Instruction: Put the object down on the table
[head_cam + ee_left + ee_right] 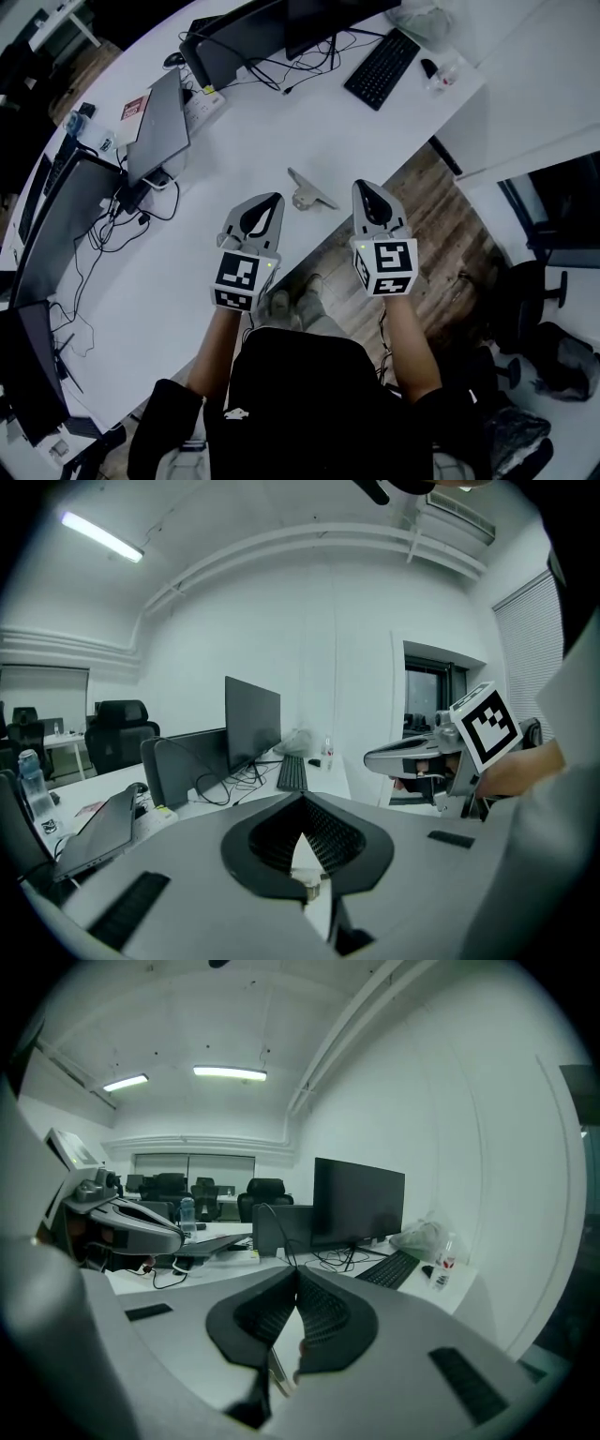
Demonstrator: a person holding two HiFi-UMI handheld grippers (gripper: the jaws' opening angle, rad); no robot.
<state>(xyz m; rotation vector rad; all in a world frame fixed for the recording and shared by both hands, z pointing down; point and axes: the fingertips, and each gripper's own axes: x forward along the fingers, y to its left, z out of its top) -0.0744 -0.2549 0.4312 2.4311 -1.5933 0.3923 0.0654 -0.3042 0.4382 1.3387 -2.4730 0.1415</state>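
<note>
Holding nothing, my left gripper (274, 202) and right gripper (364, 189) sit closed tip to tip. Between them, a grey angled piece (309, 192) lies near the desk (281, 122) edge.

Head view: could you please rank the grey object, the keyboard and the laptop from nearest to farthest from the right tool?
1. Grey object: just left of the right tool.
2. Keyboard: straight ahead, well beyond the tool.
3. Laptop: far off to the left, past the left tool.
</note>
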